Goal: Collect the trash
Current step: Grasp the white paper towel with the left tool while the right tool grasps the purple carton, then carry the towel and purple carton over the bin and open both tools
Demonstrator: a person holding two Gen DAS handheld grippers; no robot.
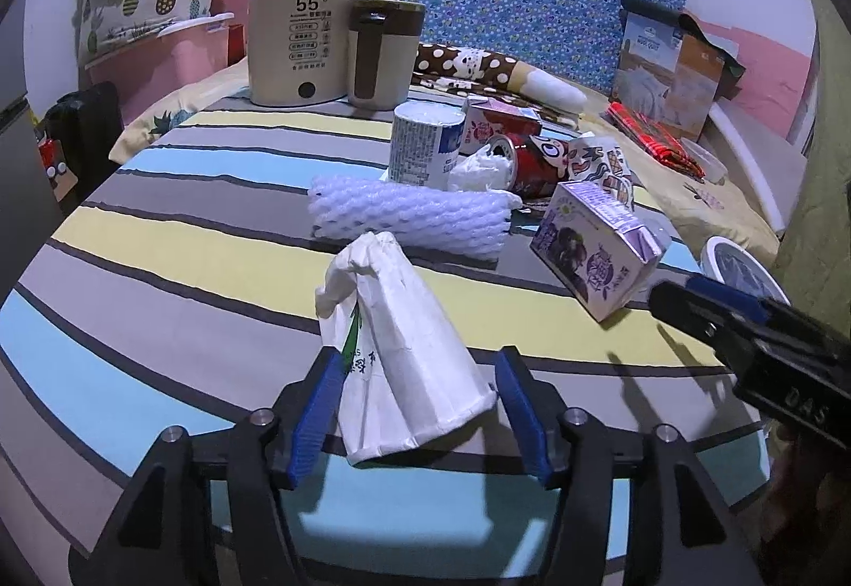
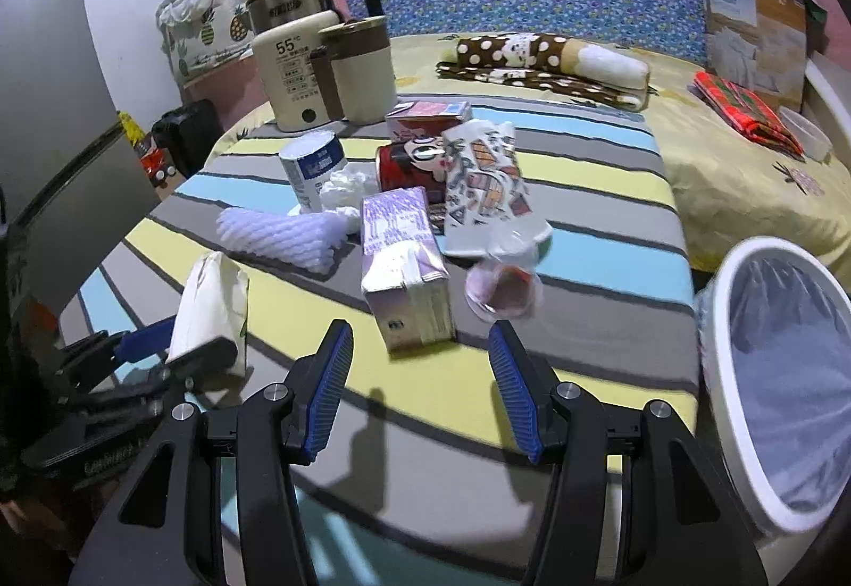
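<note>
A crumpled white paper cup (image 1: 404, 352) (image 2: 213, 299) lies on its side on the striped tablecloth (image 1: 159, 235). My left gripper (image 1: 417, 400) (image 2: 170, 346) is open around it, jaws wide, with a slight gap at the right pad. My right gripper (image 2: 420, 341) (image 1: 686, 299) is open and empty, just short of a purple drink carton (image 2: 404, 267) (image 1: 595, 251). Beyond lie a white foam net (image 1: 409, 214), a tissue (image 1: 478, 168), a red can (image 1: 532, 160), a blue-and-white paper cup (image 1: 420, 144), a printed plastic bag (image 2: 484, 182) and a clear plastic cup (image 2: 505, 288).
A white bin (image 2: 718, 373) with a plastic liner stands off the table's right edge. A cream kettle (image 1: 303, 38) and a brown-and-cream jug (image 1: 380, 49) stand at the table's far side. Behind is a bed with a yellow sheet (image 2: 744, 192) and a spotted pillow (image 2: 532, 54).
</note>
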